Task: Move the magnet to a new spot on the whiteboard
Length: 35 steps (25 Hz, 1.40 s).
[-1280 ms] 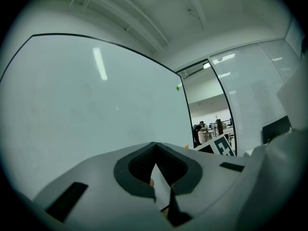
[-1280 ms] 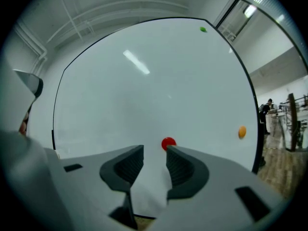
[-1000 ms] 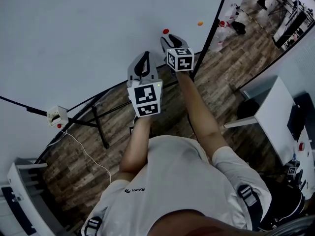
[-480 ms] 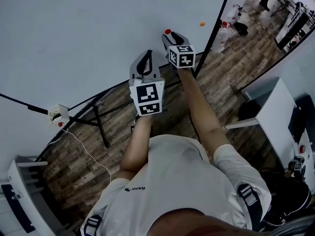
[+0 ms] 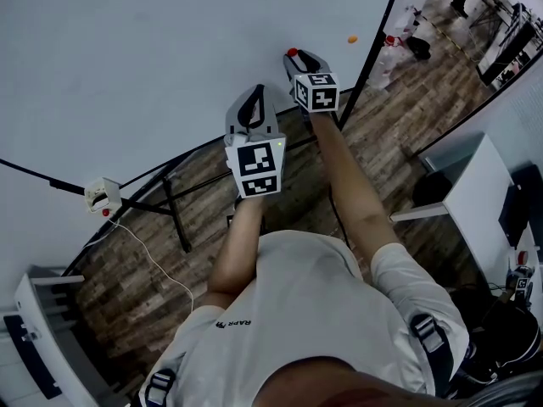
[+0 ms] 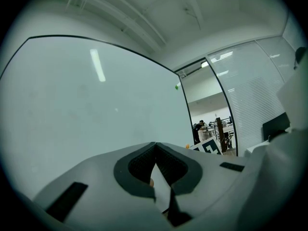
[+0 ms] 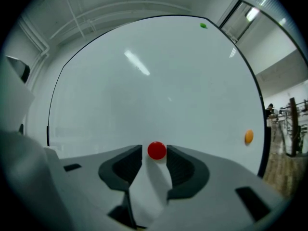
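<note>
A small red magnet (image 7: 157, 150) (image 5: 292, 52) sticks to the whiteboard (image 5: 170, 58). My right gripper (image 7: 154, 154) (image 5: 297, 58) points level at the board, and its jaws have just been opening. They stand open, one on each side of the magnet, with a thin gap on both sides. My left gripper (image 6: 155, 144) (image 5: 252, 102) is held beside it, lower and to the left, its tips meeting with nothing between them. An orange magnet (image 7: 248, 136) (image 5: 351, 38) sits near the board's right edge and a green magnet (image 7: 203, 26) near its top.
The board's black frame (image 5: 373, 41) runs just right of my right gripper. Its stand legs (image 5: 174, 214) cross the wooden floor below. A white socket box (image 5: 100, 196) with a cable lies at the left, and a white desk (image 5: 475, 185) stands at the right.
The right gripper's jaws have spread apart around the red magnet, which stays on the board. Both hands have hardly moved.
</note>
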Each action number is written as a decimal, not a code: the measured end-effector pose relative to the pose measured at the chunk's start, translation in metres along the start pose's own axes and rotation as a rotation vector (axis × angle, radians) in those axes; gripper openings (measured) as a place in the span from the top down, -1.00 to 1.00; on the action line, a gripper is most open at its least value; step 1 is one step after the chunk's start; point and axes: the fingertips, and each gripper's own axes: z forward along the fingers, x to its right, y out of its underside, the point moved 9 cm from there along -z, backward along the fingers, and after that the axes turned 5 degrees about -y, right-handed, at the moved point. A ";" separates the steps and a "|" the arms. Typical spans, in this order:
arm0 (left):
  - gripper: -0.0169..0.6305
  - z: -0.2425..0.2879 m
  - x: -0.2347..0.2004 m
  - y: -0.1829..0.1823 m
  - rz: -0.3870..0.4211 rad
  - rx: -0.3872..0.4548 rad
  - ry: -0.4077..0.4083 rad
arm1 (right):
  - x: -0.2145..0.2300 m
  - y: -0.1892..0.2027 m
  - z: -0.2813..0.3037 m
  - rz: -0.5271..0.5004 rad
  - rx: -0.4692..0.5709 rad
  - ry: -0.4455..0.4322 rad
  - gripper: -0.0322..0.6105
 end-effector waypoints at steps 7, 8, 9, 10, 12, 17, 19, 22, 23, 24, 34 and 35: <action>0.94 0.000 -0.002 0.001 -0.001 0.002 -0.002 | 0.001 -0.001 0.004 -0.005 0.002 0.008 0.41; 0.94 0.000 -0.002 0.001 0.001 0.000 -0.002 | 0.001 -0.001 0.004 -0.007 0.001 0.007 0.43; 0.94 0.000 0.000 0.001 0.002 0.000 -0.003 | 0.002 -0.001 0.003 -0.009 0.001 0.008 0.45; 0.94 0.001 0.001 0.001 0.004 0.000 -0.003 | 0.003 -0.001 0.003 -0.010 0.002 0.009 0.47; 0.94 0.001 0.001 0.000 0.004 0.001 -0.006 | 0.003 -0.001 0.004 -0.012 0.004 0.014 0.48; 0.94 -0.002 -0.005 0.000 0.005 -0.001 -0.012 | -0.004 -0.002 0.004 -0.029 -0.001 0.032 0.50; 0.94 -0.005 -0.006 0.000 0.003 0.001 -0.011 | -0.006 -0.002 0.003 -0.037 -0.005 0.037 0.50; 0.94 -0.003 -0.004 0.000 0.003 0.003 -0.012 | -0.005 -0.003 0.003 -0.039 -0.010 0.041 0.51; 0.94 -0.003 -0.002 0.000 0.003 0.003 -0.012 | -0.004 -0.003 0.003 -0.037 -0.010 0.042 0.51; 0.94 -0.003 -0.001 0.000 0.004 0.003 -0.012 | -0.003 -0.003 0.002 -0.036 -0.011 0.044 0.51; 0.94 -0.005 -0.003 -0.003 0.001 0.004 -0.015 | -0.008 -0.003 -0.007 -0.033 0.002 0.052 0.51; 0.94 -0.006 -0.001 -0.003 0.002 0.005 -0.014 | -0.008 -0.004 -0.010 -0.034 0.006 0.051 0.51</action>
